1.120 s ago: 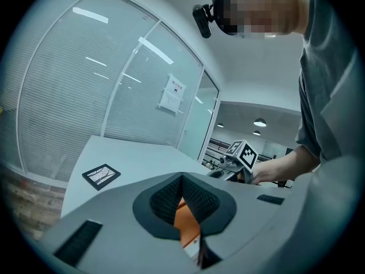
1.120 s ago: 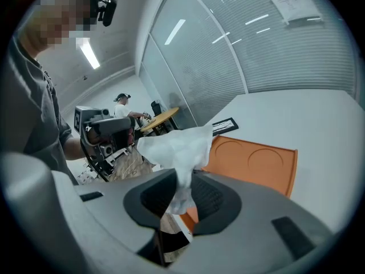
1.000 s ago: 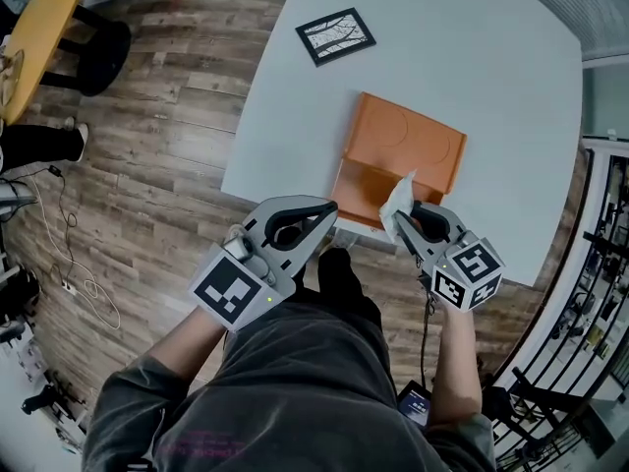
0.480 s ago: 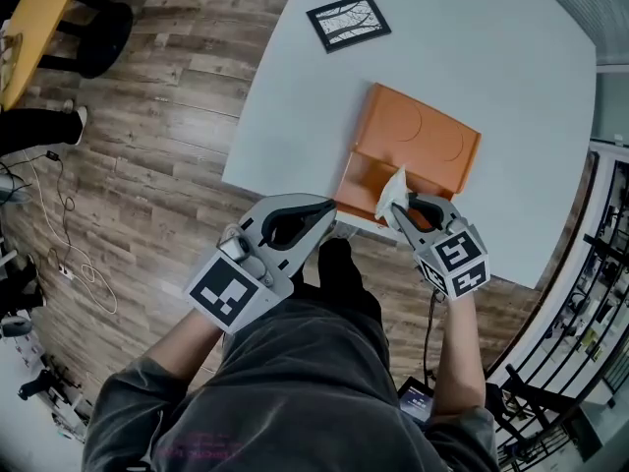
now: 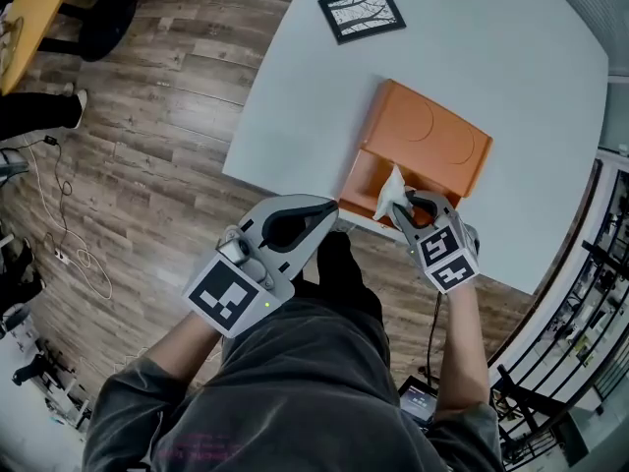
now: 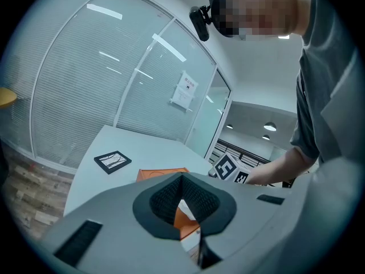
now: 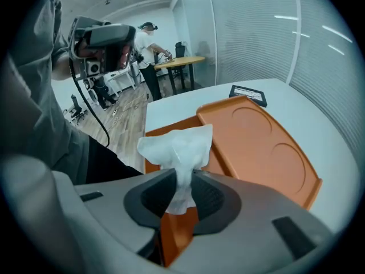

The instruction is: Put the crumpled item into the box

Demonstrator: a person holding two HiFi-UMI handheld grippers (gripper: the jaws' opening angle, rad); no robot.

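An orange box (image 5: 432,138) lies open on the white table (image 5: 531,77), with its lid folded back and its hollow (image 5: 362,179) toward me. My right gripper (image 5: 405,207) is shut on a crumpled white tissue (image 5: 391,191), and it points steeply down over the hollow's near edge. In the right gripper view the tissue (image 7: 178,144) sticks up from between the pads of that gripper (image 7: 181,181), with the box (image 7: 259,147) just beyond. My left gripper (image 5: 328,209) hovers at the table's near edge, left of the box. It is shut on nothing (image 6: 182,178).
A black framed picture (image 5: 361,14) lies at the table's far side. Wooden floor (image 5: 147,116) spreads to the left, with a yellow table (image 5: 25,8) at the far corner. A person (image 7: 149,44) stands by it. My own legs are under the grippers.
My right gripper has sunk and tipped downward with the tissue, closer over the box's hollow. The left gripper has barely shifted.
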